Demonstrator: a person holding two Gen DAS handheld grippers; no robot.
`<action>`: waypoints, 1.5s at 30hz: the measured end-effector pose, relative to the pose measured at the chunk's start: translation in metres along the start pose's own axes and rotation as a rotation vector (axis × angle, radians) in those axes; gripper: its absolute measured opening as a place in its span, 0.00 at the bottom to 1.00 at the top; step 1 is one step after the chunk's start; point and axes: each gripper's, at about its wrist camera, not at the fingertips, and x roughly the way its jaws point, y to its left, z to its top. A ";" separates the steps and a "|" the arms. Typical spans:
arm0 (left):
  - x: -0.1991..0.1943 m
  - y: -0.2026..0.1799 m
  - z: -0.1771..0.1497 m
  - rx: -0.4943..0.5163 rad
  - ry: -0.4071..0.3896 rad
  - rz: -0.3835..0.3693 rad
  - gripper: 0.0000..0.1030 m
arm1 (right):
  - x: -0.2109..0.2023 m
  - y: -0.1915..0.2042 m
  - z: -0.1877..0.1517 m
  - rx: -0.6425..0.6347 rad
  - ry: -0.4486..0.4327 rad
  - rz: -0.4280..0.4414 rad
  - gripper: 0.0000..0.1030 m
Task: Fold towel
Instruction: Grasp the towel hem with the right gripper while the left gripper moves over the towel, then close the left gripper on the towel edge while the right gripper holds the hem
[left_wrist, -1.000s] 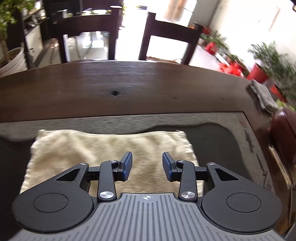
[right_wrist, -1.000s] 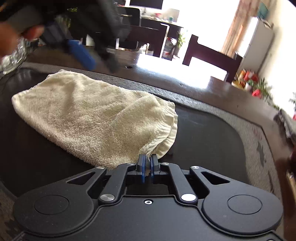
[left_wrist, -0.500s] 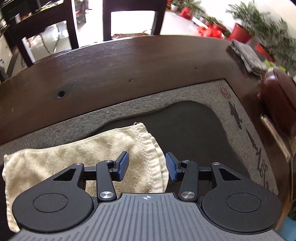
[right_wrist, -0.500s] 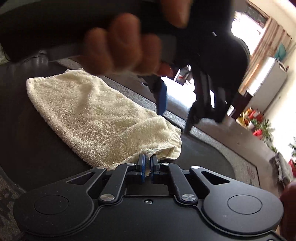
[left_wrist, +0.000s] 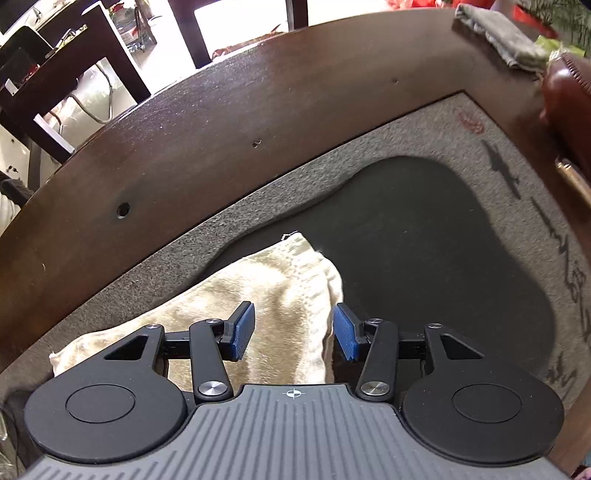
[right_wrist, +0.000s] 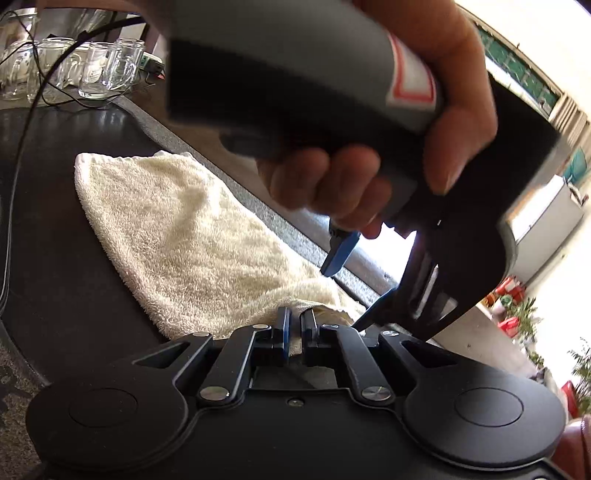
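Observation:
A cream terry towel lies folded on the dark mat. My left gripper is open, its blue pads straddling the towel's right hemmed end from above. In the right wrist view the towel stretches away to the left, and my right gripper is shut on the towel's near corner. The left gripper with the hand holding it fills the upper right of that view, its blue fingertips just over the towel's end.
A dark wooden table borders the grey felt mat. A grey cloth and a brown leather object sit at the table's right edge. Glass mugs and cables stand at the far left. Chairs stand beyond.
My left gripper has swung right along the towel to its hemmed end and come close over my right gripper. The right gripper has kept its hold on the corner.

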 end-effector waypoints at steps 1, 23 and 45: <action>0.001 0.001 0.002 0.000 0.002 -0.003 0.47 | 0.000 0.001 0.000 -0.003 -0.001 0.000 0.06; 0.012 -0.011 0.013 0.031 0.038 -0.029 0.47 | -0.002 0.008 0.006 -0.023 -0.021 0.001 0.06; 0.011 0.019 0.002 -0.071 -0.016 -0.075 0.08 | -0.001 -0.003 0.005 0.031 0.001 0.015 0.06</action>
